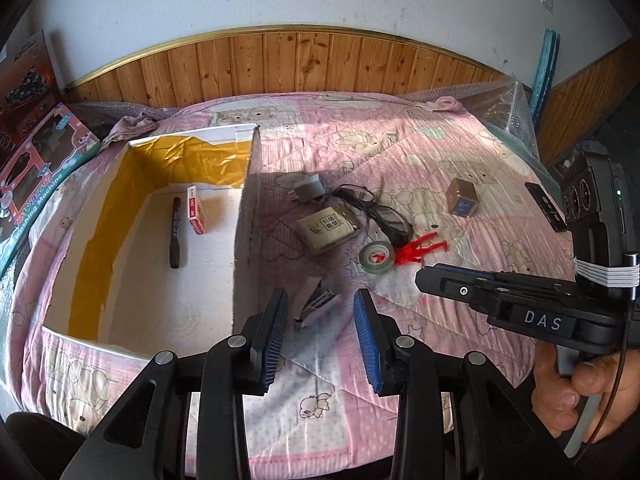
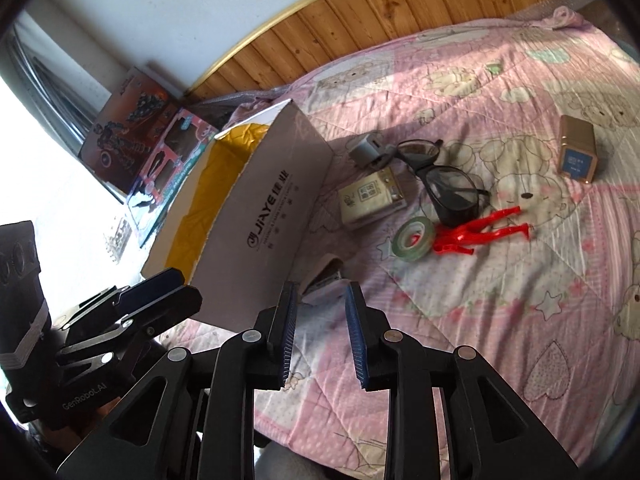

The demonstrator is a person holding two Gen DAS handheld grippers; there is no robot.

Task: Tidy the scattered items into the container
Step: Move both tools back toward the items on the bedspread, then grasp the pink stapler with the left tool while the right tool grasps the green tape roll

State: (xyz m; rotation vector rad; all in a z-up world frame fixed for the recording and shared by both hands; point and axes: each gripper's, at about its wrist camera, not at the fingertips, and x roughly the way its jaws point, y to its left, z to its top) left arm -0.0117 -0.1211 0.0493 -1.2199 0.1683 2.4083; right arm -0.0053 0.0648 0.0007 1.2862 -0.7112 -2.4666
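Both grippers hang empty with jaws apart: left gripper (image 1: 320, 320), right gripper (image 2: 320, 320). A stapler (image 1: 316, 306) lies on the quilt (image 1: 460, 320) just ahead of both, right beside the cardboard box (image 2: 256, 224) wall. Only the left view sees into the box: a black marker (image 1: 175, 232) and a red card pack (image 1: 196, 210) lie on its floor. Glasses (image 2: 444, 184), tape roll (image 2: 414, 242) and red figure (image 2: 480, 234) sit farther out, with bare quilt around.

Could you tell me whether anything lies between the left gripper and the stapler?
Nothing visible does: the stapler lies on the quilt just beyond the open left gripper, beside the box wall.
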